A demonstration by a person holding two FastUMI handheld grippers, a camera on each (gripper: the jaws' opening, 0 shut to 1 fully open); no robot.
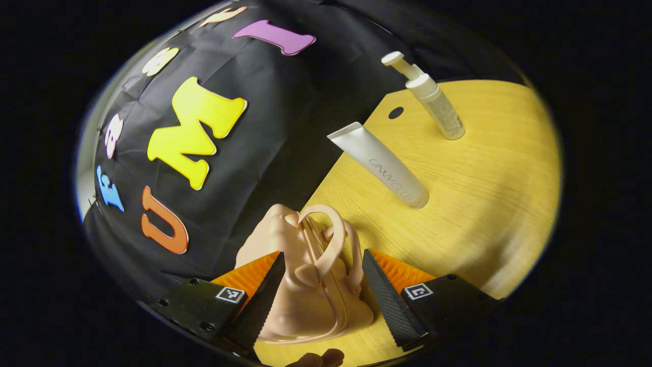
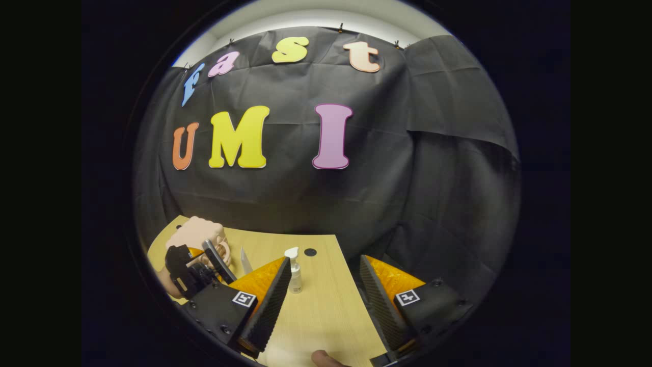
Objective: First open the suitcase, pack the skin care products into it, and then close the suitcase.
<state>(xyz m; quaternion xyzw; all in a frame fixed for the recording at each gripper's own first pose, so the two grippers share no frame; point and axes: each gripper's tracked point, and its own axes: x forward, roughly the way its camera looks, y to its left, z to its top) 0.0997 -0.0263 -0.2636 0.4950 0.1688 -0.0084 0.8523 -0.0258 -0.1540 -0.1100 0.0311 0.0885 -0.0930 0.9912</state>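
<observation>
A small pink suitcase (image 1: 310, 285) stands closed on the wooden table (image 1: 484, 204), its curved handle (image 1: 326, 229) on top. My left gripper (image 1: 322, 254) is open, its two fingers flanking the case near the handle; whether they touch it I cannot tell. Beyond it a white tube (image 1: 379, 165) and a white pump bottle (image 1: 433, 97) stand upright. In the right gripper view my right gripper (image 2: 325, 259) hangs open over the table with nothing between its fingers. The pump bottle (image 2: 294, 272) stands just past its left finger, and the tube (image 2: 245, 261), the suitcase (image 2: 196, 232) and the left gripper (image 2: 204, 265) lie farther left.
The table has a small dark round hole (image 1: 396, 112) near its far edge, behind the bottle. The black cloth wall runs close behind the suitcase and table. Bare wood (image 2: 326, 306) stretches under the right gripper.
</observation>
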